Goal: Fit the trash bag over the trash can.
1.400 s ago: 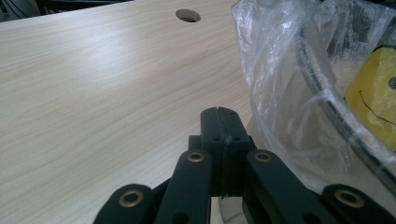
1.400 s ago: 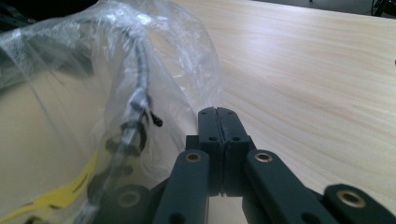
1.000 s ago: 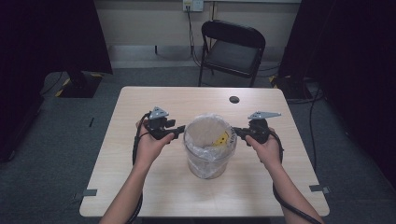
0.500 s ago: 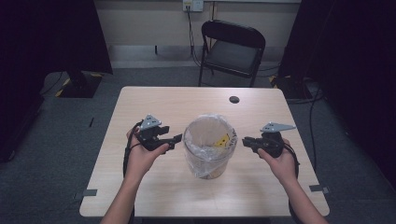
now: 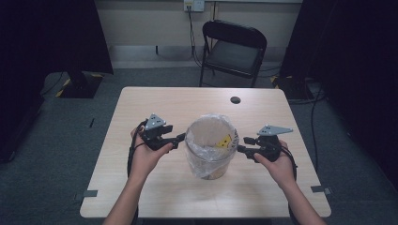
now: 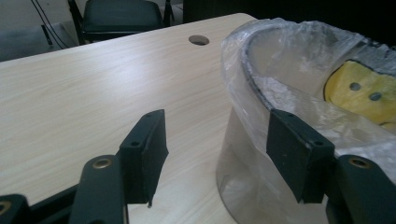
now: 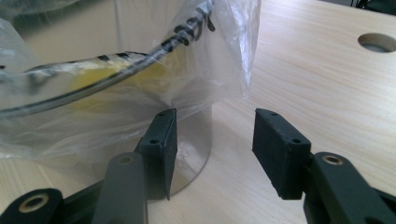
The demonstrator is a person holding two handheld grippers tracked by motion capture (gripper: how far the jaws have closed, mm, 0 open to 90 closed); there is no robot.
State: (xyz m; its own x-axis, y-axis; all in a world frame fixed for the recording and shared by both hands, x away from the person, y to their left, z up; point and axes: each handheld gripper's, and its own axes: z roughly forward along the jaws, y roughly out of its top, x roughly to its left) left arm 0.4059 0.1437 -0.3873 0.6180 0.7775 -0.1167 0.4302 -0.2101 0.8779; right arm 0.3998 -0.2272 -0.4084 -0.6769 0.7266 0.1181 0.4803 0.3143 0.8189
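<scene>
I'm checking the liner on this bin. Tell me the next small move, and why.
Probably draw both grippers a little further back from the bin. The bag already lies folded over the rim on both sides. The left gripper and right gripper have just been opening, with nothing pinched. One left finger sits close against the plastic and could snag it.

The setting is a recording lab. A pale wooden table (image 5: 155, 103) stands on grey carpet between black curtains (image 5: 47, 37). A black folding chair (image 5: 233, 47) faces a wall socket (image 5: 193, 4).
</scene>
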